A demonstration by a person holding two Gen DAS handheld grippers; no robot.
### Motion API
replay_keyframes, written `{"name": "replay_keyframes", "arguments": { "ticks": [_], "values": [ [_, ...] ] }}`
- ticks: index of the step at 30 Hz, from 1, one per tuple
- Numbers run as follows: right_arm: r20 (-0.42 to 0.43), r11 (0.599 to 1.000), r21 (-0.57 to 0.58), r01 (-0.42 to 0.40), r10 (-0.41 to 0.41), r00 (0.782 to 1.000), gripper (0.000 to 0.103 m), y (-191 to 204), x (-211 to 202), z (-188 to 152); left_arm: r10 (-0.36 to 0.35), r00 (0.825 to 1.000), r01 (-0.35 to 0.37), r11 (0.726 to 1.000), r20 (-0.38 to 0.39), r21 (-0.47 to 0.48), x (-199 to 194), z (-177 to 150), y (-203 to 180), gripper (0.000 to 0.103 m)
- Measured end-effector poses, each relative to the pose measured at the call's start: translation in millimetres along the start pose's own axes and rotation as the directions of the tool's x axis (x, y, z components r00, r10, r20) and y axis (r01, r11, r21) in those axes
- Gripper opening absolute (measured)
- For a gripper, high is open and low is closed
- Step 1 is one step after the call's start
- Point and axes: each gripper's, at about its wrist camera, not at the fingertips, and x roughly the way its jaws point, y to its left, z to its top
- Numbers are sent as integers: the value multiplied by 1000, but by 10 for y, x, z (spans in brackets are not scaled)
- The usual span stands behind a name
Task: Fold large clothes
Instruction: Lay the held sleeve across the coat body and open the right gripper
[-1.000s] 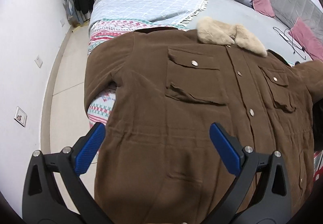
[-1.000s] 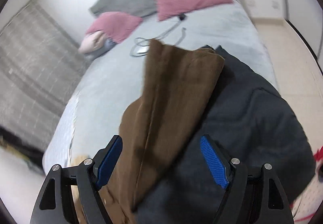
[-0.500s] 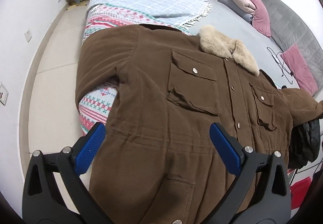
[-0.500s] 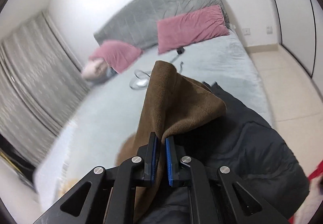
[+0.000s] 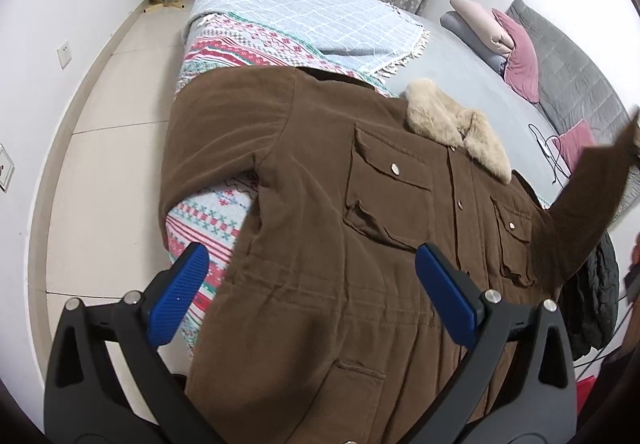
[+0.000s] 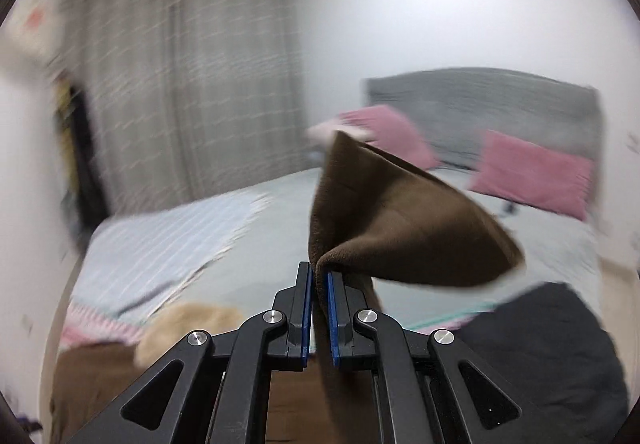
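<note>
1 brown coat (image 5: 320,244), sleeve (image 6: 392,220) pinched by right fingers (image 6: 307,308); left fingers (image 5: 178,304) spread.

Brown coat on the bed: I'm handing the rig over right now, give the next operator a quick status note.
Right gripper: shut on the sleeve cuff, lifted off the bed.
Left gripper: open, empty, above the coat's lower front.
Brown coat: face up across the bed, fur collar toward the pillows, other sleeve hanging over the bed edge.
Done: one sleeve picked up.
Left: lay both sleeves across the front, then fold the body.
</note>
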Motion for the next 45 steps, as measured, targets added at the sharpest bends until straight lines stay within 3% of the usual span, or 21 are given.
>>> {"name": "replay_keyframes", "arguments": {
  "ticks": [4,7,9,11,12,15,20,23,24,25,26,29,32,34,36,37,40,42,43,45],
  "values": [
    [-82,980,-170,-103,90,993,7,1055,268,-480,11,1000,-10,1000,6,-27,-9,41,116,103],
    [-206,934,-301,-191,132,970,7,1697,551,-1137,-4,1000,4,998,-6,-60,10,46,198,103],
    [-316,893,-387,-229,106,943,7,2012,806,-1689,-14,1000,12,998,-21,-66,26,37,216,103],
    [-418,868,-421,-262,70,906,9,2116,1002,-2100,-21,999,19,998,-28,-62,27,31,219,103],
    [-437,862,-433,-262,53,898,11,2124,1033,-2250,-21,999,19,998,-28,-59,26,30,214,103],
    [-429,864,-423,-274,76,900,20,2126,1045,-2307,-15,1000,14,998,-23,-54,17,33,208,103],
    [-502,868,-311,-387,195,842,31,2131,903,-2179,-28,999,26,997,-36,-66,55,40,184,103],
    [-534,855,-168,-491,339,774,37,2030,812,-2124,-22,999,20,998,-35,-57,56,30,168,103],
    [-543,844,-107,-525,393,742,37,1971,797,-2093,-17,999,16,998,-35,-53,53,23,168,103],
    [-539,843,-89,-530,407,737,37,1964,804,-2088,-16,999,15,999,-35,-50,49,18,174,103],
    [-524,847,-84,-525,411,746,37,1898,769,-2040,-17,999,15,999,-36,-50,48,15,184,103],
    [-476,880,-98,-464,368,799,37,1651,646,-1927,-18,999,16,998,-35,-61,30,13,238,103],
    [-496,923,12,-385,340,799,37,1172,821,-1906,-22,999,19,997,-36,-80,33,21,285,103],
    [-556,929,32,-370,324,766,37,1058,968,-2052,-35,998,31,996,-45,-85,54,21,267,103],
    [-672,930,-4,-366,268,690,37,1089,1134,-2399,-43,998,39,996,-52,-78,69,10,221,103],
    [-652,929,-12,-369,272,708,37,1092,1103,-2425,-43,998,40,997,-53,-69,71,3,186,103],
    [-680,927,-3,-376,274,680,37,1093,1044,-2313,-37,998,35,998,-50,-42,49,-17,120,103],
    [-638,929,-79,-361,231,735,37,1159,923,-2115,-35,999,34,999,-40,-30,27,-17,106,103],
    [-590,920,-91,-380,258,765,37,1226,841,-1993,-22,999,21,999,-33,-26,21,-8,113,103],
    [-556,903,-56,-426,326,765,37,1401,811,-1865,-9,1000,8,999,-29,-39,27,13,160,103]
  ]
}}
